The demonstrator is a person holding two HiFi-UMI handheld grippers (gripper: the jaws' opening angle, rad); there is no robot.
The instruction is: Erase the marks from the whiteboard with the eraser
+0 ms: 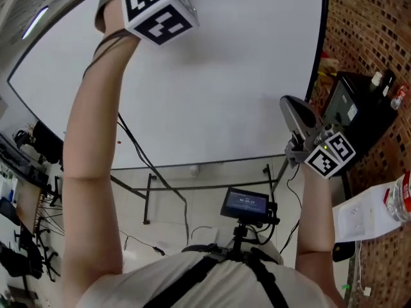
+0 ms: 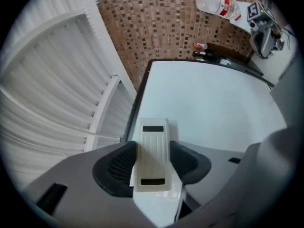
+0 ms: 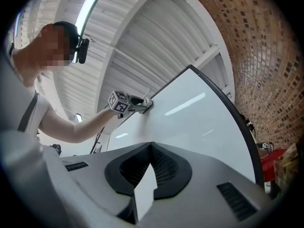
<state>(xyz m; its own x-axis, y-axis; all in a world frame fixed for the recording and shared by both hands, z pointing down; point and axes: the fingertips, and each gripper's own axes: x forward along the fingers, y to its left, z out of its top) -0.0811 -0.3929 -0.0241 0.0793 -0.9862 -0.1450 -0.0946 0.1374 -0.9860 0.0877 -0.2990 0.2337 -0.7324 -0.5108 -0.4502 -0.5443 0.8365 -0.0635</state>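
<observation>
Nearest in the head view: black harness straps (image 1: 192,278) and a small screen (image 1: 244,204) on a mount at the chest, display lit.

Right gripper (image 3: 151,148): jaws pressed together at the tips, nothing between the pads. It is held low at the right, near the whiteboard's (image 1: 225,76) lower right corner. I can't tell whether it touches the board.

Left forearm (image 1: 96,140) is raised steeply. Left gripper (image 2: 153,165): jaws pinching the eraser (image 2: 153,148), one pad on each long side. The eraser is a cream block with ribbed back and two black slots, and it sticks out past the jaw tips. Its far end sits at the whiteboard, just beside the dark frame edge. The right gripper view puts it high on the board, near the upper edge on the side away from the brick wall. The head view shows only this gripper's marker cube at the top of the picture, with the eraser out of sight.

Right of the board are a black box (image 1: 359,104) and a clear bottle with a red label (image 1: 399,197) at the end of a white counter (image 1: 359,217).

Behind is a brown mosaic tile wall (image 1: 372,18). Overhead are white ribbed ceiling panels (image 2: 47,80).
</observation>
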